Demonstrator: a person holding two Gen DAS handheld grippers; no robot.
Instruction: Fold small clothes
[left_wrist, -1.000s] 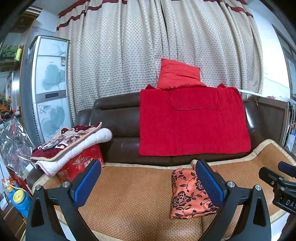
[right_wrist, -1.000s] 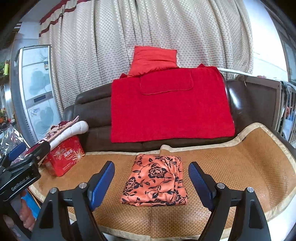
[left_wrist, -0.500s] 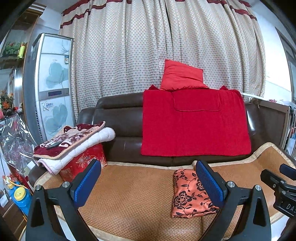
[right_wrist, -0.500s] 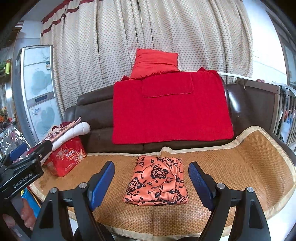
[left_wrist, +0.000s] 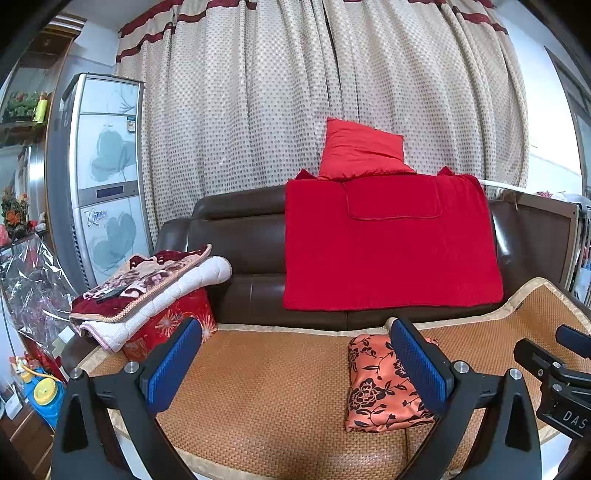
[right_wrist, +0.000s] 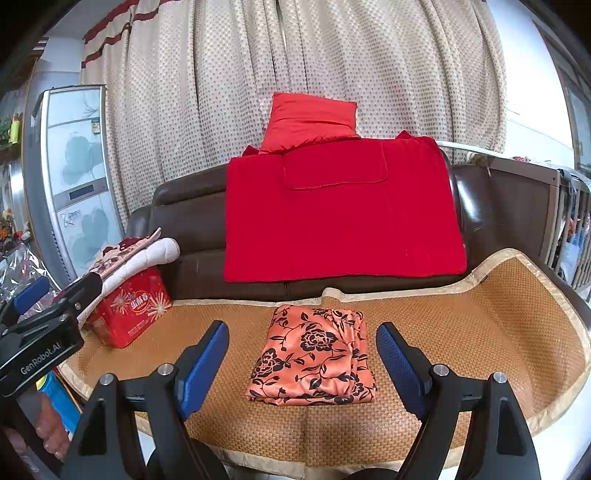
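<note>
Right wrist view: the folded orange garment with black flowers (right_wrist: 314, 354) is seen lying on the woven straw sofa mat (right_wrist: 480, 325), at 12 o'clock from the right hand-held gripper (right_wrist: 303, 365), which is spread wide and empty. The left hand-held gripper (left_wrist: 295, 369) is likewise wide and empty. The slippery folds could be undone if snagged by a finger.

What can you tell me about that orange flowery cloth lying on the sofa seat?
The orange cloth is a small garment with black rose and leaf prints, of smooth, slightly shiny-looking fabric. It is folded into a neat, roughly rectangular bundle, with layered edges showing along its right side. It lies flat on the woven mat covering the seat, in front of the red blanket. Nothing grips it: the right gripper hangs before it, jaws open, not touching.
</note>
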